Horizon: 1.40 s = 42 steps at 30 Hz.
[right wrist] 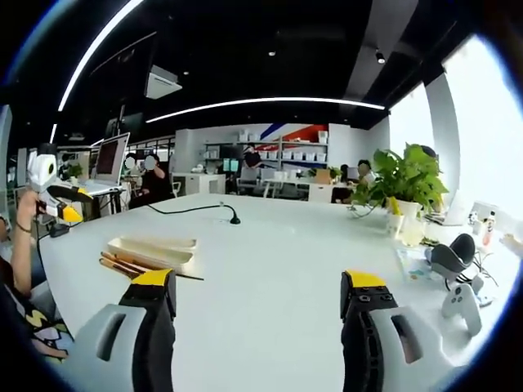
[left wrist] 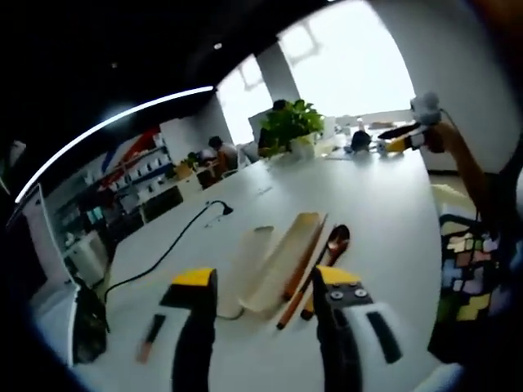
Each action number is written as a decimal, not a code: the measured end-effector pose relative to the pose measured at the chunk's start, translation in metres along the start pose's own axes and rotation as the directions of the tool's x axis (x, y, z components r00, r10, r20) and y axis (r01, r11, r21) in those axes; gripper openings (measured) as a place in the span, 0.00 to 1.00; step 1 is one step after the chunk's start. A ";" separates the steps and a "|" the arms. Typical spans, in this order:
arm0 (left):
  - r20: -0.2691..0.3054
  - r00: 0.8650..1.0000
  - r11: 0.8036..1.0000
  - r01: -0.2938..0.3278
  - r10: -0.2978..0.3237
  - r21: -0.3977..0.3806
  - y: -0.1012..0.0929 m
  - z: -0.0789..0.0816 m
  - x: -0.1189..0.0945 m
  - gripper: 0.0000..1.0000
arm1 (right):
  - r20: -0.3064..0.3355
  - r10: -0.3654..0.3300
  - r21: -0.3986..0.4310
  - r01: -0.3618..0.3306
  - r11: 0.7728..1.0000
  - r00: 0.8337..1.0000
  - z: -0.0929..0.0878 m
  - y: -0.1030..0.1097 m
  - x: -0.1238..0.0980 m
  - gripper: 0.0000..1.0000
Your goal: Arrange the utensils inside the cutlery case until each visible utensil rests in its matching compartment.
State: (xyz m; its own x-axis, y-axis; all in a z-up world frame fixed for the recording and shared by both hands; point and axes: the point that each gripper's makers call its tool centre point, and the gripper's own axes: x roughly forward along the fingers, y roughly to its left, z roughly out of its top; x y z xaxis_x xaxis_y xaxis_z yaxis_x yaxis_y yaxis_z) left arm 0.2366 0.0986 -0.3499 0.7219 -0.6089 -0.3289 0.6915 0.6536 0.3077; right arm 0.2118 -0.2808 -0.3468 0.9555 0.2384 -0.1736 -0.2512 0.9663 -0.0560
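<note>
Beige cutlery case (left wrist: 282, 255) lies open, perhaps a spoon (left wrist: 333, 245) beside; both grippers (left wrist: 265, 300) (right wrist: 260, 296) gape empty.

Open-plan office; long white table (right wrist: 286, 269) with potted plant (right wrist: 404, 184) on it; beyond the table, shelves (right wrist: 278, 155), a monitor (right wrist: 110, 159), seated people.

- Open beige plastic cutlery case (left wrist: 278, 257) lies on the white table (left wrist: 384, 212).
- Brown wooden chopsticks (left wrist: 292, 304) and brown wooden spoon (left wrist: 333, 245) lie just beside the case.
- Potted green plant (left wrist: 292, 126) stands at the table's far end.
</note>
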 end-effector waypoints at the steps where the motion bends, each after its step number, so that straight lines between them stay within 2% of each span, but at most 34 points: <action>1: -0.008 1.000 1.000 0.011 -0.011 0.009 -0.002 -0.002 0.001 0.41 | -0.003 -0.001 -0.002 0.001 1.000 1.000 -0.001 0.000 0.000 0.85; 3: -0.013 0.999 0.999 0.032 -0.032 0.039 -0.006 -0.004 0.003 0.29 | -0.001 -0.001 -0.009 0.001 1.000 1.000 0.000 0.002 0.000 0.84; 4: -0.013 0.999 0.998 0.034 -0.034 0.048 -0.006 -0.004 0.003 0.28 | -0.001 0.003 -0.016 -0.003 1.000 1.000 -0.001 0.004 0.001 0.84; 8: -0.019 0.999 0.996 0.048 -0.047 0.070 -0.008 -0.007 0.004 0.27 | -0.021 0.025 -0.024 -0.025 0.999 0.999 -0.006 0.013 0.006 0.82; 11: -0.040 0.997 0.996 0.062 -0.060 0.062 -0.008 -0.015 0.006 0.27 | -0.032 0.051 -0.040 -0.052 0.998 0.998 -0.009 0.022 0.011 0.77; 13: -0.060 0.996 0.996 0.064 -0.060 0.056 -0.007 -0.022 0.008 0.27 | -0.020 0.075 -0.107 -0.077 0.991 0.997 -0.010 0.029 0.017 0.75; 16: -0.089 0.994 0.996 0.067 -0.062 0.058 -0.007 -0.030 0.009 0.27 | -0.072 0.090 -0.122 -0.098 0.988 0.993 -0.023 0.037 0.026 0.72; 23: -0.128 0.987 0.994 0.104 -0.097 0.045 -0.012 -0.043 0.016 0.27 | -0.080 0.166 -0.161 -0.177 0.971 0.983 -0.022 0.059 0.034 0.60; 26: -0.139 0.983 0.991 0.128 -0.122 0.040 -0.017 -0.048 0.017 0.28 | -0.096 0.199 -0.170 -0.213 0.962 0.975 -0.023 0.066 0.039 0.60; 33: -0.185 0.973 0.987 0.149 -0.136 0.055 -0.021 -0.059 0.020 0.27 | -0.162 0.268 -0.210 -0.298 0.931 0.950 -0.024 0.087 0.057 0.58; 36: -0.197 0.970 0.984 0.162 -0.145 0.073 -0.023 -0.063 0.021 0.27 | -0.213 0.304 -0.233 -0.350 0.907 0.929 -0.029 0.100 0.066 0.56; 39: -0.203 0.966 0.983 0.174 -0.157 0.066 -0.024 -0.065 0.022 0.27 | -0.235 0.336 -0.231 -0.388 0.892 0.912 -0.031 0.108 0.075 0.54; 41: -0.205 0.966 0.984 0.171 -0.156 0.057 -0.022 -0.067 0.023 0.28 | -0.246 0.361 -0.263 -0.420 0.868 0.900 -0.032 0.114 0.081 0.53; 42: -0.207 0.966 0.984 0.169 -0.154 0.055 -0.021 -0.068 0.023 0.28 | -0.259 0.359 -0.271 -0.424 0.864 0.897 -0.033 0.115 0.084 0.52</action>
State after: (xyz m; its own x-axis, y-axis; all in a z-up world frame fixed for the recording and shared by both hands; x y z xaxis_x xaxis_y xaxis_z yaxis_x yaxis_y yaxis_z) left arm 0.2373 0.1012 -0.4244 0.5852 -0.5960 -0.5499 0.8039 0.5156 0.2966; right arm 0.2583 -0.1532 -0.4004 0.7266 0.5357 -0.4302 -0.6643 0.7075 -0.2412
